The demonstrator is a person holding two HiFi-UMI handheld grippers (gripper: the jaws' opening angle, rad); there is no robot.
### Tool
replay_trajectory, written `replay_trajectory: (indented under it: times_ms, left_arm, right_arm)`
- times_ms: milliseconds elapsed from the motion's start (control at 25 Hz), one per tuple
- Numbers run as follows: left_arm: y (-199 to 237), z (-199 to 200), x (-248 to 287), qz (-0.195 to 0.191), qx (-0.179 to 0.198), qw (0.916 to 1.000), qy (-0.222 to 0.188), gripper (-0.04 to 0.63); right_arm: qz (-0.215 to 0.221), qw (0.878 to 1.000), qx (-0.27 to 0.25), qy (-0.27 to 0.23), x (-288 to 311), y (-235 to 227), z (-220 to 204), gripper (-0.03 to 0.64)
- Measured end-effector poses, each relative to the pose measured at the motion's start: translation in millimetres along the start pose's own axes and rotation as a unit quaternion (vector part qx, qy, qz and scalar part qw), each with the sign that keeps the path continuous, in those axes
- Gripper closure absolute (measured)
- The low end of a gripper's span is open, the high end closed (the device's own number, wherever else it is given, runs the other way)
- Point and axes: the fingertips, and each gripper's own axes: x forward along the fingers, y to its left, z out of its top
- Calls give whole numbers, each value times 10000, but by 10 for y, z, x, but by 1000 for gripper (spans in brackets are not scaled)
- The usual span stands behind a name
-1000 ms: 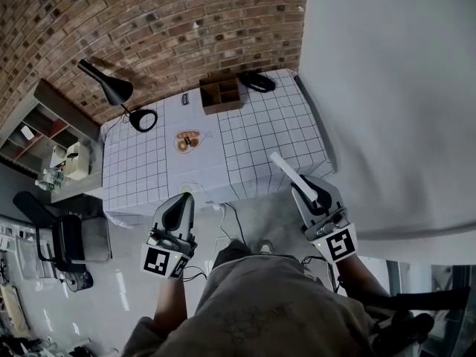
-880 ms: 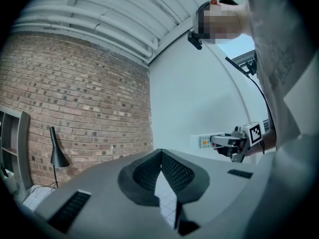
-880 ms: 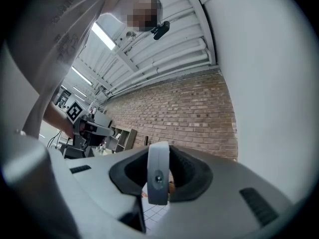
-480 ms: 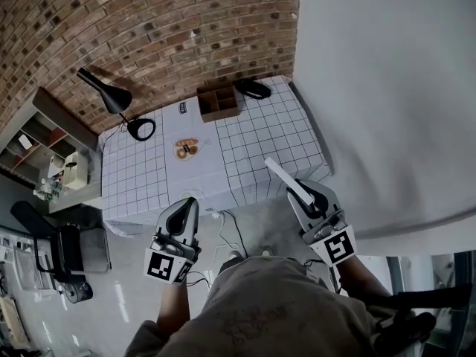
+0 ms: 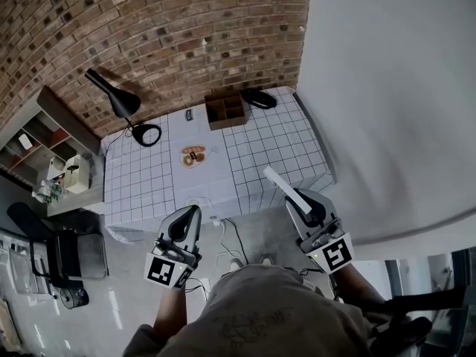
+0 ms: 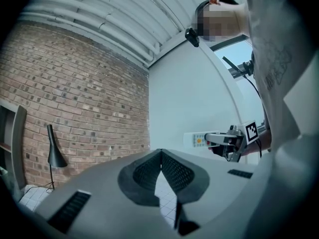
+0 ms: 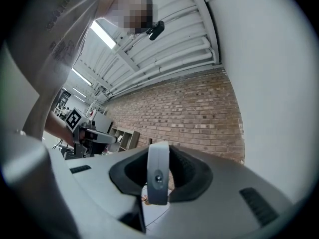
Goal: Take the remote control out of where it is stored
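Remote control (image 5: 279, 183) was gripped by one end in the right gripper (image 5: 299, 201) near the table's (image 5: 149, 177) 5 o'clock edge, left gripper (image 5: 195, 211) closed empty; that short hold could let it pivot out and fall.

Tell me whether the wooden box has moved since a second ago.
No. The wooden box stays at the table's far edge.

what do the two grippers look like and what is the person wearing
Both the left gripper and right gripper have pale grey, wedge-shaped shells tapering to dark, ribbed fingers. Each carries a white cube printed with black square markers at its rear, with thin dark cables trailing off. The person wears a grey-beige top.
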Motion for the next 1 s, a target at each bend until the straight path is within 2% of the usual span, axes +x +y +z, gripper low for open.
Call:
replay_trajectory:
  times_ms: [200,400,520,680,1000]
  left_arm:
    - [146,-66,-112,-5,17,10000,85,591]
    - [273,-119,-238,26,-123,9999,114,591]
    - [334,-120,-314,85,-38,9999,88,591]
    - [315,-37,-329,34,28,10000,-53,591]
    - [250,-23,-288,-118,-2,9999,-63,591]
  right_arm:
    - [4,10000,-88,15,90,197,40,529]
    - [-4,9999,-123,38,149,371,80,529]
    - [-34,9999,-132,81,164,436,76,529]
    - [-98,9999,-6,108,151,486,24,529]
    - [-127,9998,-34,120,153,503,23,529]
